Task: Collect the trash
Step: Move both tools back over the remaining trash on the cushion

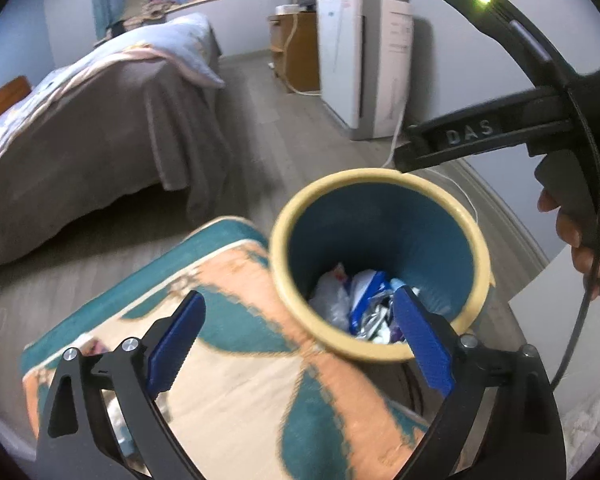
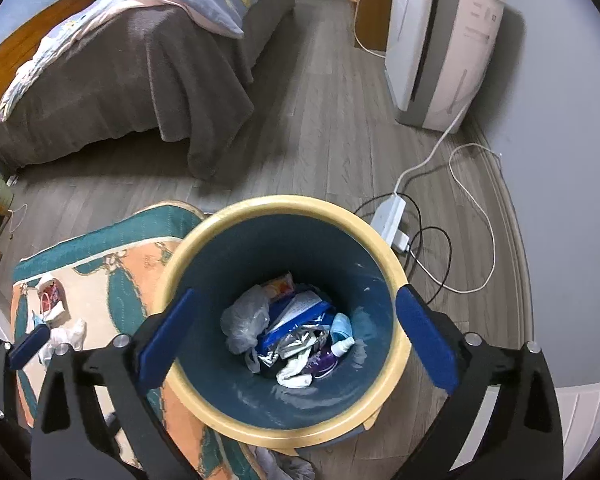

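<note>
While the right wrist view looks straight down into the trash bin (image 2: pixel 284 316), the left wrist view sees it at a slant and blurred (image 1: pixel 380 264). Only the left view shows the right gripper (image 1: pixel 404 160) from outside, a black tool over the bin's far rim; its tips are too indistinct there to read. Only the right view shows loose trash (image 2: pixel 60 320) on the rug (image 2: pixel 132 280) left of the bin, plus a white power strip (image 2: pixel 390 220) with looping cords on the wood floor just right of the bin.

Round and tapering, the bin has a cream rim and a smooth teal inside. At its bottom lie a crumpled clear bag (image 2: pixel 244 324), a blue-and-white wrapper, foil and a small white bottle, jumbled and hard to separate. Teal, peach and cream shapes pattern the rug.

Both pairs of tongs stand wide and hold nothing: the right gripper (image 2: pixel 296 340) straddles the bin's mouth, the left gripper (image 1: pixel 300 340) hangs over its near-left rim. A grey-draped bed (image 2: pixel 132 64) lies beyond the bin, cut off at the edge.
</note>
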Demonstrator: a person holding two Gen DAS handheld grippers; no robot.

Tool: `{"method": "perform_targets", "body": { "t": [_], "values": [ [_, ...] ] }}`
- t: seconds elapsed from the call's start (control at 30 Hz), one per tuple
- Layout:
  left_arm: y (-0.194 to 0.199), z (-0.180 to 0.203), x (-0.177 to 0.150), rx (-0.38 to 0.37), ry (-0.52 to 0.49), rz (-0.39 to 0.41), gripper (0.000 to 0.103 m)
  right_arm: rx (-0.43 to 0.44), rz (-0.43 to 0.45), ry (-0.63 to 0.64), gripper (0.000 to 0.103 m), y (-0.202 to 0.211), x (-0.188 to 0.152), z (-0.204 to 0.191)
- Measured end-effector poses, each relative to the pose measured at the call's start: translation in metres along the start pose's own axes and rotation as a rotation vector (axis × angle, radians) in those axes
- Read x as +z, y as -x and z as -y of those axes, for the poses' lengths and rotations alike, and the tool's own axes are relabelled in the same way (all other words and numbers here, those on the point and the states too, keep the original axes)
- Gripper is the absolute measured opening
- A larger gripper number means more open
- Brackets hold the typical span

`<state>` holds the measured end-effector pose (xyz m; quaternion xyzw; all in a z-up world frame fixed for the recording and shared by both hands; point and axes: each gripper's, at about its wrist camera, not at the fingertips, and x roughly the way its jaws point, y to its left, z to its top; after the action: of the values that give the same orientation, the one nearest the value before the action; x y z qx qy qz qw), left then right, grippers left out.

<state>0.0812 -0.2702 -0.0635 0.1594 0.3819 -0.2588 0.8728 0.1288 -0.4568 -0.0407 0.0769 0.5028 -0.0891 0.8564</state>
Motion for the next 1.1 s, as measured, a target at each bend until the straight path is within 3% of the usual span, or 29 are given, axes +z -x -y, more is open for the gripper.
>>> {"method": "perform_targets", "body": {
  "t": [0.33, 0.73, 0.8, 0.93, 1.1],
  "values": [
    [0.060, -0.089, -0.021, 0.139, 0.134, -0.008, 0.096, -0.016, 0.078, 0.139, 0.097, 0.033, 0.001, -0.060],
    [0.137, -0.184, -0.076, 0.272, 0.342, 0.008, 0.097, -0.004, 0.119, 0.230, 0.097, 0.057, -0.009, -0.118],
    [0.143, -0.198, -0.090, 0.303, 0.384, 0.021, 0.097, 0.011, 0.119, 0.238, 0.097, 0.058, -0.013, -0.130],
    [0.144, -0.223, -0.105, 0.295, 0.480, 0.003, 0.097, 0.041, 0.088, 0.277, 0.097, 0.051, -0.026, -0.166],
    [0.150, -0.241, -0.119, 0.333, 0.486, -0.003, 0.097, 0.062, 0.037, 0.350, 0.097, 0.039, -0.043, -0.215]
  ]
}}
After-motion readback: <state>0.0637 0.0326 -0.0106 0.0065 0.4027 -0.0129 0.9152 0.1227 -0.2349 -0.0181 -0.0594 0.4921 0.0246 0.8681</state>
